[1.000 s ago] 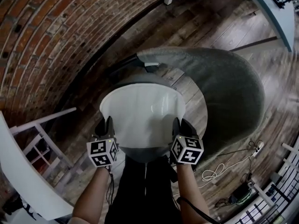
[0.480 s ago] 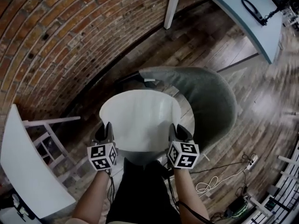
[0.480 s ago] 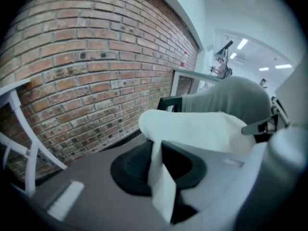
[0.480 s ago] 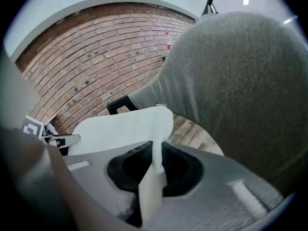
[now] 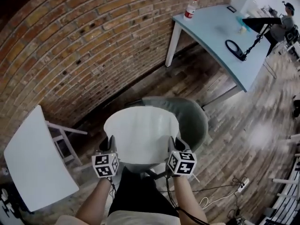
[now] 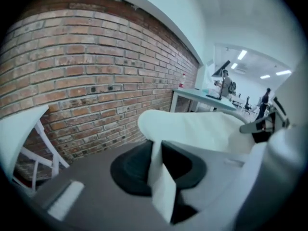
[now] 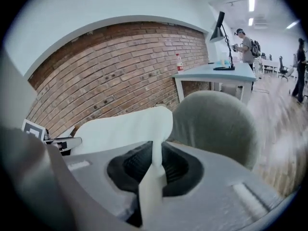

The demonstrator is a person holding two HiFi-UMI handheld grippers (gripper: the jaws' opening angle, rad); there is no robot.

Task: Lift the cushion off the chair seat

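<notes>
Two grippers are each clamping one edge of the white cushion (image 5: 140, 132). My left gripper (image 5: 109, 143) is holding the cushion's left edge. The left gripper view is showing its jaws (image 6: 156, 163) drawn narrow, with a thin fold of white fabric pinched between the dark pads. My right gripper (image 5: 172, 143) is holding the right edge. The right gripper view is showing the same condition: jaws (image 7: 154, 170) nearly together and a strip of the cushion (image 7: 120, 126) standing up between them.

The cushion is hanging roughly level between the two grippers, just in front of my body and over the grey-green chair (image 5: 194, 118). In the right gripper view the chair's rounded backrest (image 7: 216, 124) is sitting just behind the cushion's far corner. In the left gripper view the cushion (image 6: 202, 129) is spreading out to the right of the jaws, with the brick wall (image 6: 86, 66) behind it.

Surroundings: the brick wall (image 5: 70, 41) is running along the left. A pale blue table (image 5: 211, 32) is standing beyond the chair, carrying a bottle (image 5: 190, 7) at its far corner. A white table (image 5: 33, 158) is standing to my left. Cables (image 5: 211, 198) are lying on the wooden floor (image 5: 253, 135) to my right.
</notes>
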